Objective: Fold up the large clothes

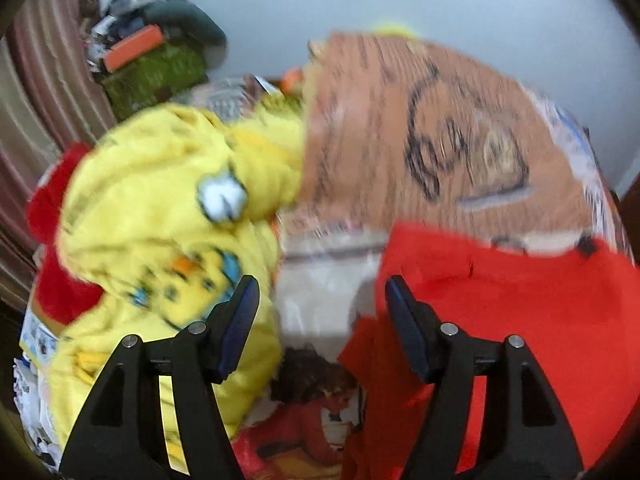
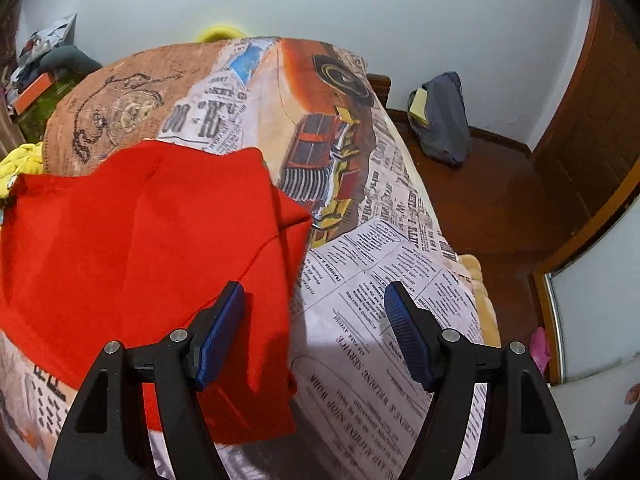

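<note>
A red garment lies spread on the bed, with a sleeve corner reaching right; it also shows in the left wrist view. A yellow garment with cartoon prints lies bunched at the left of it. My left gripper is open and empty, above the gap between the yellow and the red garment. My right gripper is open and empty, over the red garment's right edge, with its left finger above the red cloth. The left wrist view is blurred.
The bed sheet has newspaper and car prints. A pile of clutter sits at the far left by a striped curtain. A grey bag lies on the wooden floor right of the bed.
</note>
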`<state>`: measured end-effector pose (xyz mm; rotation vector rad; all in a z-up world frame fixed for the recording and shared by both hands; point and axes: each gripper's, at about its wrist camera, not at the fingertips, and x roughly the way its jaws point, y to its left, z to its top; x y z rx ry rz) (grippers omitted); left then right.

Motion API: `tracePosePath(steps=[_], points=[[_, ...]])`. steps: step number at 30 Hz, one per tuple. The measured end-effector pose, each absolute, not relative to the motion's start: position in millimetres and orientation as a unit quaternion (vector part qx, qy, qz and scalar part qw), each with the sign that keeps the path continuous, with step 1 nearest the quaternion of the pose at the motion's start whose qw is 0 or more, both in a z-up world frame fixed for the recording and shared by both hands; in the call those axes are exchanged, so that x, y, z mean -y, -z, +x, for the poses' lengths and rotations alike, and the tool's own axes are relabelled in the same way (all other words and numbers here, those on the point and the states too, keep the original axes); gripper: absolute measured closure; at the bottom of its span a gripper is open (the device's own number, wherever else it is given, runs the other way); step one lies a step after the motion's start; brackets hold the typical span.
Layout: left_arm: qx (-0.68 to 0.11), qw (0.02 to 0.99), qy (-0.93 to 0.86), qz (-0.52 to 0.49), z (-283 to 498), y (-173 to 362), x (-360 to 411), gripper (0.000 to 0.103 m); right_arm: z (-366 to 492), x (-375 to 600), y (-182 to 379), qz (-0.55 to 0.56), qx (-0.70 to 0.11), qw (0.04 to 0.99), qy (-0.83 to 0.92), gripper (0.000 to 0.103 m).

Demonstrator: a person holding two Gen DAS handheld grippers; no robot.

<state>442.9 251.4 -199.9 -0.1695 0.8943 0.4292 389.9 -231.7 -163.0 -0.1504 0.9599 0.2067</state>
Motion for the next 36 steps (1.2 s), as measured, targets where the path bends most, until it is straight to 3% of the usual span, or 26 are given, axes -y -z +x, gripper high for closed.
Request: tracePosePath(steps=[5,10,18,27,31,36], points=[[-0.411,0.882,-0.202,-0.112,437.9,159.1,-271.6,0.036,376.2,220.6,148.2,-0.062,-0.445,0.885,-0.12,0.034],[-0.424,0.886,-0.154,-0.104,414.1,160.8,-254.1,0.036,366.4,204.6,139.4,-0.064,-0.436,0.886,-0.144,0.034],[-0.472,0.866,-0.041,-0.161,350.3,196.3,-192.6,0.033,352.5,162.5,141.7,-0.078,-0.439,0.876,-0.181,0.034],[-0.502,0.792,0.036,-0.346,293.9,255.0,-163.8,0.033,337.1,116.4,152.8,-0.118,-0.44,0.864,-0.216,0.034],[-0.48,0.755,0.067,-0.441,284.1,277.9,-159.8,0.033,334.2,99.8,166.2,-0.143,-0.448,0.854,-0.223,0.034],[-0.432,0.771,0.07,-0.463,300.4,285.2,-169.4,0.033,336.0,92.2,184.9,-0.157,-0.469,0.839,-0.225,0.034]])
